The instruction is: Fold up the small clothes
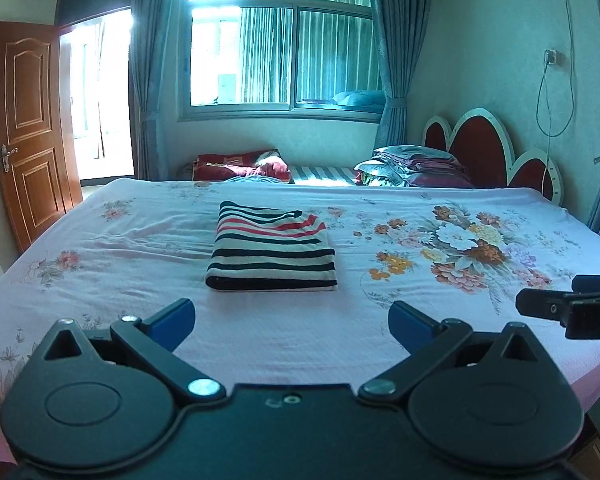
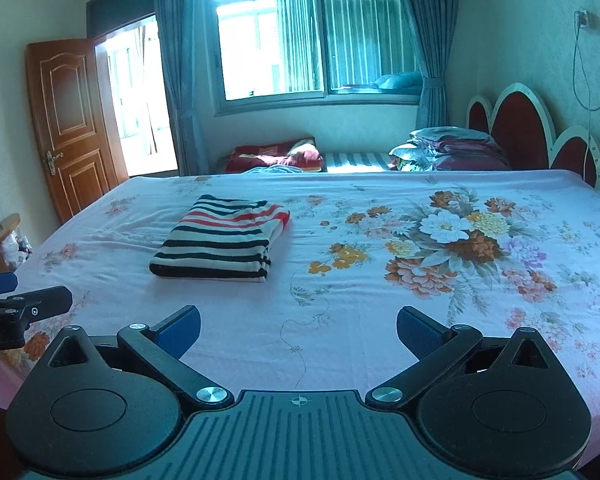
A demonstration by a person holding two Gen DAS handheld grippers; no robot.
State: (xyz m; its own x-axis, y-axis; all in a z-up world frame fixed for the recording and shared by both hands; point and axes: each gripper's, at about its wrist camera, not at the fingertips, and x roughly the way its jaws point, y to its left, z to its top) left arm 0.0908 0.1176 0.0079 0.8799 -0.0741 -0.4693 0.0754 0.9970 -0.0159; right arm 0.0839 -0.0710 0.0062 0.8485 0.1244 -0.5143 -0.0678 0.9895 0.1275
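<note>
I find the striped garment (image 1: 271,249) lying on the floral bedsheet (image 1: 140,240), already folded into a compact rectangular stack, with its thick folded edge turned toward me and its looser end, where the red stripes show, pointing away toward the window (image 1: 276,52). From the left gripper (image 1: 291,322) the stack sits almost dead ahead, only slightly left of the centre line between the blue pads, well apart from the fingertips with bare sheet between. From the right gripper (image 2: 298,330) the same garment (image 2: 220,238) lies ahead and clearly off to the left, its long sides running obliquely away from me. I judge the left gripper to be the nearer and better aligned of the two; the right would have to cross leftward to reach it. Both grippers stand with their fingers spread wide and hold nothing. They hover side by side over the near edge of the bed, each one's tip showing at the margin of the other's view. The stack's stripes run across my line of approach, so its long axis, as far as I can judge through the fisheye distortion, runs away from me. In my assessment the fold looks complete or nearly so; any further move turns on approaching that near folded edge squarely.
</note>
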